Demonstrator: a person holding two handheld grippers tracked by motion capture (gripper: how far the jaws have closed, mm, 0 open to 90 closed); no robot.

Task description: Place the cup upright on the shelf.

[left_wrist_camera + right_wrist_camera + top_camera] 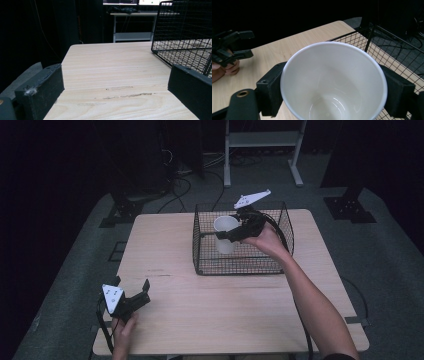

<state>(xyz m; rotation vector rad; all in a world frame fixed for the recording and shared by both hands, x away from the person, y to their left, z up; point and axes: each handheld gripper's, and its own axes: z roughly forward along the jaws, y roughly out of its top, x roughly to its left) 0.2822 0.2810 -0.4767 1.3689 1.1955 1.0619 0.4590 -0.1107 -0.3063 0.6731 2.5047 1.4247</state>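
Right gripper view: cup's (332, 82) empty white inside.

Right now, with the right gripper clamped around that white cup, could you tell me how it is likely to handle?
The white cup looks thin-walled and empty, so probably light. Its smooth tapered sides may let it slip downward through the right gripper if the jaws loosen. Being tall and narrower at the base, it could tip when set down on the wire basket floor.
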